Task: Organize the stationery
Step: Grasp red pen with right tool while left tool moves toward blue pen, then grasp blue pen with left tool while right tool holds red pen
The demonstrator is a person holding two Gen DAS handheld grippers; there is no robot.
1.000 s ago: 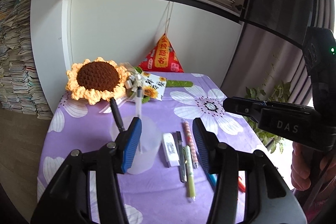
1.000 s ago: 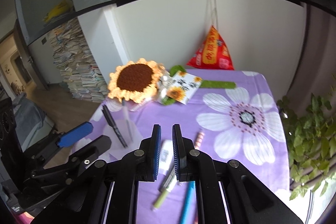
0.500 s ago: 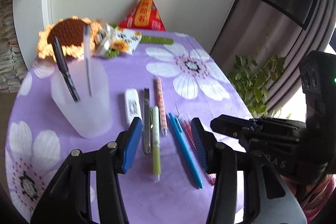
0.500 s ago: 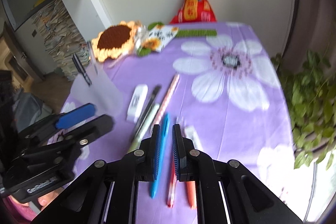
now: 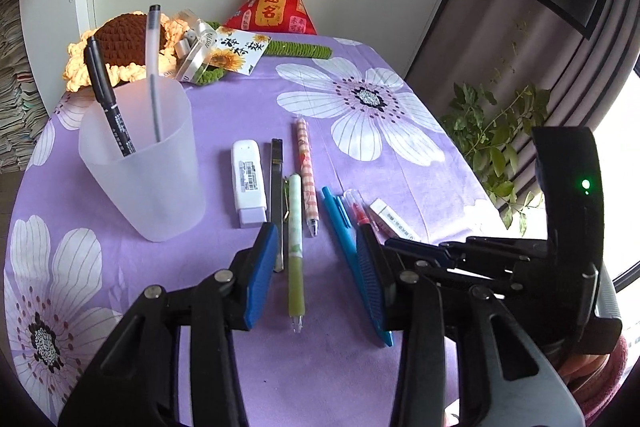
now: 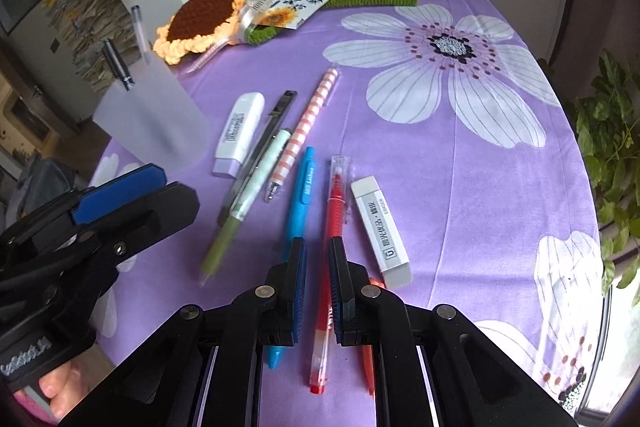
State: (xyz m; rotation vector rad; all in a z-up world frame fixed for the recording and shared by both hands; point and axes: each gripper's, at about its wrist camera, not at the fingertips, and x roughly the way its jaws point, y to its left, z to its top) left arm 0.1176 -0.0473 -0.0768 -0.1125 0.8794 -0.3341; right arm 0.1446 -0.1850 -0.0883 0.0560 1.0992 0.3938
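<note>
A frosted plastic cup (image 5: 140,163) stands at the table's left with a black pen (image 5: 106,99) and a clear pen (image 5: 153,67) in it; it also shows in the right wrist view (image 6: 152,119). A white correction tape (image 5: 249,179), black pen (image 5: 276,195), green pen (image 5: 295,247), striped pen (image 5: 306,171), blue pen (image 6: 300,195), red pen (image 6: 334,211) and white eraser (image 6: 380,227) lie in a row. My left gripper (image 5: 316,267) is open above the green pen. My right gripper (image 6: 318,267) is shut and empty above the blue and red pens.
A crochet sunflower (image 5: 120,47), a sunflower card (image 5: 236,53), a green crochet strip (image 5: 300,49) and a red pyramid bag (image 5: 276,3) sit at the table's far end by the wall. A plant (image 6: 612,131) stands past the right table edge.
Both grippers have tilted down and dropped towards the table, so the row of pens now fills the views. The left stays open, the right stays shut.
</note>
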